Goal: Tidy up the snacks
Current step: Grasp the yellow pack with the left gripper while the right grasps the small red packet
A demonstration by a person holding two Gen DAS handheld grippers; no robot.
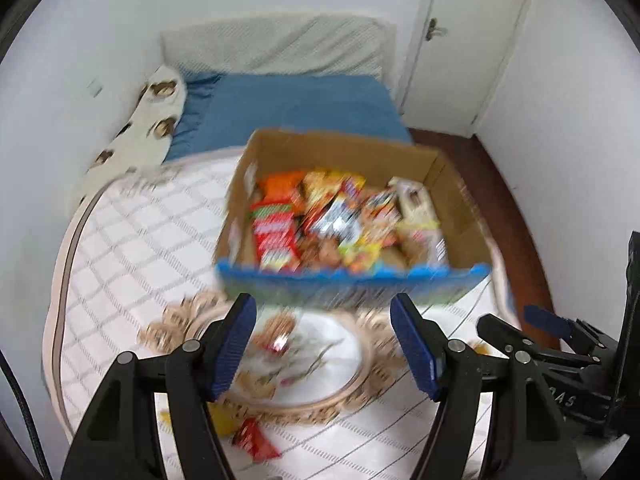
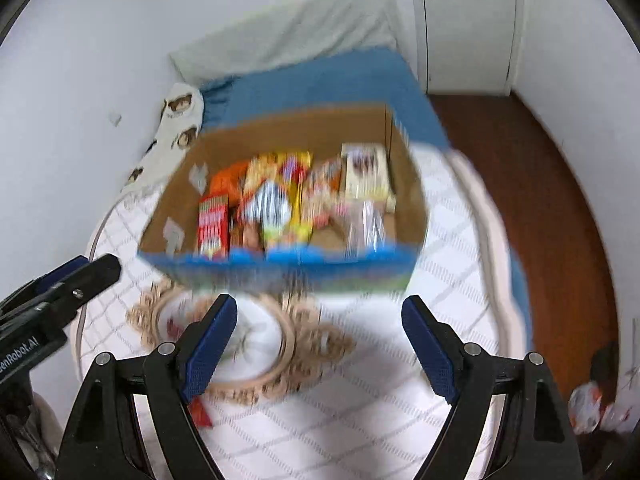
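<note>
A quilted mattress in a white-walled bedroom carries a cardboard box packed with snacks, beyond an ornate tray. Left gripper and right gripper are held wide apart, empty. A pick is judged pending; a red packet beside the tray would need reaching.

Open cardboard box crammed with colourful snack packets, upright on the quilted bed

The open-topped brown cardboard box with a blue front edge stands on the white quilted bed, packed with colourful snack packets. The round white tray with a wicker rim lies just before it. Bare quilt lies left of the box.
</note>
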